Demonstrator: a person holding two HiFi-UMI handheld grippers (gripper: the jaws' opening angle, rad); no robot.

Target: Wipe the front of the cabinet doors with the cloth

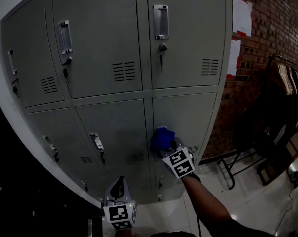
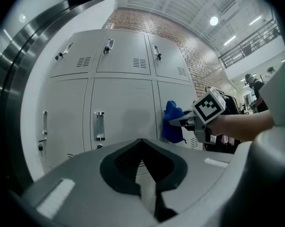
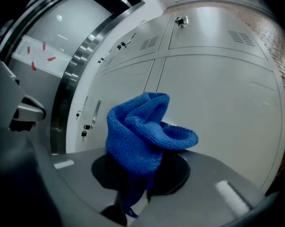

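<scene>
L to R: left gripper hangs low in front of the grey metal locker cabinet, pointing up at the bottom row. In its own gripper view the jaws are closed up on each other w/ nothing between them, so it's empty and touching nothing.

Cabinet doors are all closed, each w/ a recessed handle, a small lock under it and vent slots. No idea what's inside, can't see in.

Then the right gripper, up at the lower right door, near that door's left edge. Jaws are clamped narrow on the bunched-up blue knitted cloth. In the right gripper view the cloth bulges out above the pads and folds over to the right. From the left gripper view the cloth sits right at the door face. Prob touching, but I can't tell for sure.

Far right: red brick wall w/ a couple of paper sheets stuck on it, and a dark clothes rack standing beside it.
</scene>
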